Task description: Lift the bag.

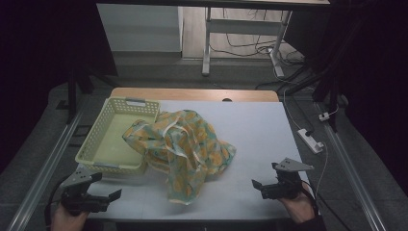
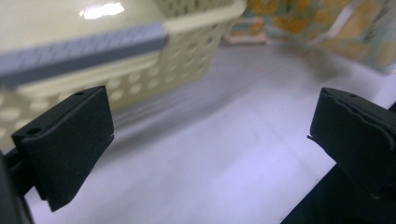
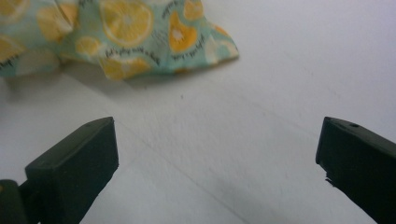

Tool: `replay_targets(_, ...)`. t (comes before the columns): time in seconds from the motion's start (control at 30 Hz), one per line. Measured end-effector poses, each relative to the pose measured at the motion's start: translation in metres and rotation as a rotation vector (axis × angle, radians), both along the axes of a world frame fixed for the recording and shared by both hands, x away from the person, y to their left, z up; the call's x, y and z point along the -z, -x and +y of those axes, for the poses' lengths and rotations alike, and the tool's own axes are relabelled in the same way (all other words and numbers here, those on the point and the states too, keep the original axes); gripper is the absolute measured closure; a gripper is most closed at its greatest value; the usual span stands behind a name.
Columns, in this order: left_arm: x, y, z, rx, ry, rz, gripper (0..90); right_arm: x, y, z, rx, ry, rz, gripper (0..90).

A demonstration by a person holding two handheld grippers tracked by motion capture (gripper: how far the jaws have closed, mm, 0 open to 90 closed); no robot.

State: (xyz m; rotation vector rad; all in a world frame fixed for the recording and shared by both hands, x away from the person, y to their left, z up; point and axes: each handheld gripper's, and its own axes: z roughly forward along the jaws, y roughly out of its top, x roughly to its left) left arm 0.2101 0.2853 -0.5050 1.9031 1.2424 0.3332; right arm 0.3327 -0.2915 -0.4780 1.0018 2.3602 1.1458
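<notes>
spilling from perforated plastic basket (image 1: 111, 126), crumpled lemon-print cloth (image 1: 185, 144) lies rumpled.

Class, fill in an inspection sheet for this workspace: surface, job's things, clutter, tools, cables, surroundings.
Surface: white table, wooden strip along the far edge.
Job's things: crumpled lemon-print cloth, one part draped over the rim of the pale yellow basket.
Clutter: nothing seen.
Tools: left tool open, near the basket's front; right tool open, apart from the cloth.
Cables: power strip beside the table's right edge; loose wires on the floor beyond.
Surroundings: dim room, desk legs behind.
</notes>
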Motion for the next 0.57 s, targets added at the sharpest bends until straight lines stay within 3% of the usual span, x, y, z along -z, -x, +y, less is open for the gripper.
replay_targets(0.17,0.011,0.004,0.004,-0.012,-0.016,0.036,0.0,0.012,0.008,-0.008,0.013,0.032,0.022,0.0)
replay_targets(0.37,0.018,0.007,0.004,-0.024,-0.072,0.07,0.0,0.024,0.013,-0.015,0.034,0.038,0.07,0.0)
replay_targets(0.57,0.019,0.007,0.004,-0.025,-0.086,0.105,0.0,0.023,0.013,-0.02,0.069,0.012,0.074,0.0)
